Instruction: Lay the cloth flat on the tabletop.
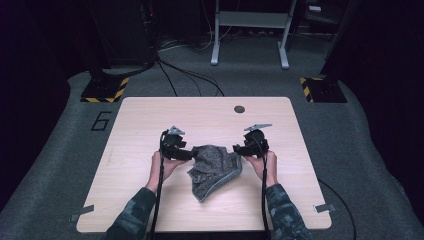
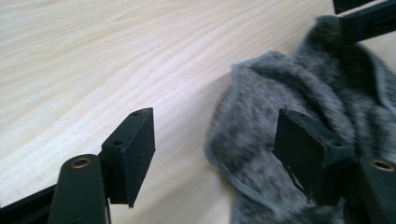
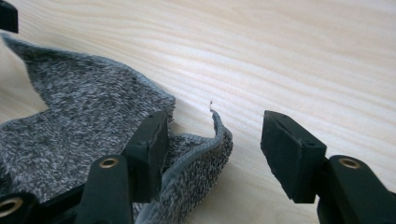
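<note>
A crumpled grey terry cloth [image 1: 214, 169] lies in the middle of the light wooden table [image 1: 150, 115]. My left gripper [image 1: 192, 154] is at the cloth's left upper edge and my right gripper [image 1: 236, 149] at its right upper corner, both held low and pointing inward. In the left gripper view the left gripper [image 2: 219, 154] stands open, with the cloth [image 2: 280, 93] lying loose by its right jaw. In the right gripper view the right gripper [image 3: 219, 154] is open, and a curled corner of the cloth [image 3: 201, 154] sits between the jaws, touched by neither pad.
A dark round hole [image 1: 239, 109] marks the table's far side. Bare wood surrounds the cloth on all sides. Beyond the table are two stand bases with yellow-black tape [image 1: 106, 90] [image 1: 322, 89], floor cables and a white frame [image 1: 250, 30].
</note>
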The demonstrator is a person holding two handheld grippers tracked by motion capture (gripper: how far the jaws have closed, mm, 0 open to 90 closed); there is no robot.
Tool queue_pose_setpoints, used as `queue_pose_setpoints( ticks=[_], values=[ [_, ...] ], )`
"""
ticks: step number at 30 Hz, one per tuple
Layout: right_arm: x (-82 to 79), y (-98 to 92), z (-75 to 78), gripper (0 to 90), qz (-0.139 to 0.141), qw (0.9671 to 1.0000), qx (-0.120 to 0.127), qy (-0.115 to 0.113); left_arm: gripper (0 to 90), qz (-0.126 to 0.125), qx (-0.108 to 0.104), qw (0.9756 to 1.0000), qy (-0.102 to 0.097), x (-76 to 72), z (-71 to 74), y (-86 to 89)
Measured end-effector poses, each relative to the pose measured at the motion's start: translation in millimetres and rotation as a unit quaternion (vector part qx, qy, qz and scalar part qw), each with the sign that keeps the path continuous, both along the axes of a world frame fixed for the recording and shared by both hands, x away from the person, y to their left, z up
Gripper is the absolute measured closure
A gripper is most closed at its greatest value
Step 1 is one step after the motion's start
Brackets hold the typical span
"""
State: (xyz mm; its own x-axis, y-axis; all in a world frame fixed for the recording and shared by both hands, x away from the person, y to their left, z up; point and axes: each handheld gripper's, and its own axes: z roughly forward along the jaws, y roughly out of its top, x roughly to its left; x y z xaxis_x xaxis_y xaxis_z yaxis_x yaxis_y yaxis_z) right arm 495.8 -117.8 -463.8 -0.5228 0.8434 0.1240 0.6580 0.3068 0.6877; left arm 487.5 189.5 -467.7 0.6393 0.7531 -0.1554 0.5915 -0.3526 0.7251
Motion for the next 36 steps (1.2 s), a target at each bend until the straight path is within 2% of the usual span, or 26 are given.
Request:
queue_pose_setpoints(
  ticks=[3,5,6,7,8,9,12,16,19,24,30,36],
  values=[
    [7.6,1.6,-1.9,48.2,-0.006,0.9998,-0.007,0.018,34.6,-0.001,0.003,1.0000,0.003,8.4,-3.7,-2.3],
    [10.8,1.4,-3.5,60.8,-0.008,0.9995,-0.012,0.027,46.0,0.000,0.008,1.0000,0.003,11.0,-6.3,-4.3],
    [11.7,0.8,-5.0,69.2,-0.014,0.9993,-0.019,0.028,62.0,-0.001,0.016,0.9999,0.003,11.4,-8.1,-6.2],
    [11.7,0.8,-5.0,69.2,-0.014,0.9993,-0.019,0.028,67.5,-0.001,0.016,0.9999,0.003,11.4,-8.1,-6.2],
    [12.2,-0.3,-6.0,72.4,-0.011,0.9992,-0.020,0.032,67.5,-0.003,0.017,0.9999,0.001,11.2,-8.3,-6.7],
    [11.4,-1.2,-7.1,78.7,-0.015,0.9991,-0.020,0.034,77.0,-0.002,0.015,0.9999,0.001,10.6,-8.3,-7.5],
    [7.6,-5.3,-7.2,85.6,-0.013,0.9992,-0.026,0.028,86.4,-0.005,0.015,0.9999,-0.005,8.7,-6.5,-7.3],
    [1.5,-9.3,-6.4,87.6,-0.011,0.9994,-0.028,0.019,87.5,-0.005,0.017,0.9998,-0.009,5.0,-4.6,-4.8],
    [-4.4,-14.3,-5.5,87.8,-0.011,0.9996,-0.020,0.017,87.9,-0.006,0.019,0.9997,-0.016,1.6,-2.7,-2.5],
    [-12.9,-22.0,-0.2,88.1,-0.010,0.9999,-0.008,-0.002,87.9,-0.004,0.011,0.9996,-0.025,-5.4,2.2,3.3],
    [-27.5,-27.4,14.1,88.3,0.001,0.9995,0.002,-0.031,88.1,-0.002,0.010,0.9992,-0.039,-17.5,11.1,11.3],
    [-44.6,-35.9,34.9,88.6,0.009,0.9980,0.024,-0.058,88.2,-0.005,0.007,0.9984,-0.056,-33.7,26.2,20.0]
  ],
)
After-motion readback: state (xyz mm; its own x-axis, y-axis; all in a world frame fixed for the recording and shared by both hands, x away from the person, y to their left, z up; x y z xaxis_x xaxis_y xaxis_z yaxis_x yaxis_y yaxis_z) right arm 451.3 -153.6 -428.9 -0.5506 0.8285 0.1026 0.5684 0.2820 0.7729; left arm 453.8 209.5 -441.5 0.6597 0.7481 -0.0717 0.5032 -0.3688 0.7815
